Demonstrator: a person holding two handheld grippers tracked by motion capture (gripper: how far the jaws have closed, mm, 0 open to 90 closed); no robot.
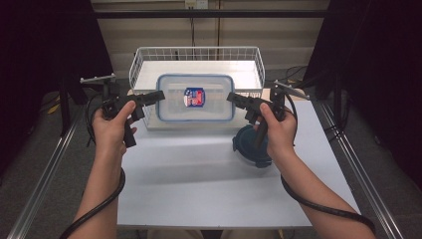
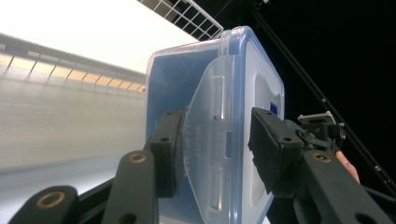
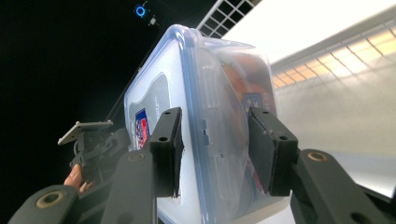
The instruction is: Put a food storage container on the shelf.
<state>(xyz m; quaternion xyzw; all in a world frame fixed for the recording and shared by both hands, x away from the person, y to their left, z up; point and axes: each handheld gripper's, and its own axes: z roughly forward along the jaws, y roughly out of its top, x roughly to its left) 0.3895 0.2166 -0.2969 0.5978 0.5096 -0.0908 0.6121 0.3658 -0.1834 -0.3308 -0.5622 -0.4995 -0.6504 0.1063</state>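
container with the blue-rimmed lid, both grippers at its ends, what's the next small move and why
Probably close both together. The left hand-held gripper and right hand-held gripper each straddle an end latch flap of the container, jaws apart on either side with gaps showing. Closing evenly should grip it before any lift over the wire basket.

**Count of things at the table**

One clear box (image 1: 196,98) with a blue-rimmed lid is counted, carrying one label (image 1: 194,96). One wire basket (image 1: 144,56) is counted at the far edge. One dark round lid (image 1: 247,144) is counted on the table (image 1: 199,184). Two grippers are counted: left (image 1: 158,95), right (image 1: 232,97). Two hands are counted.
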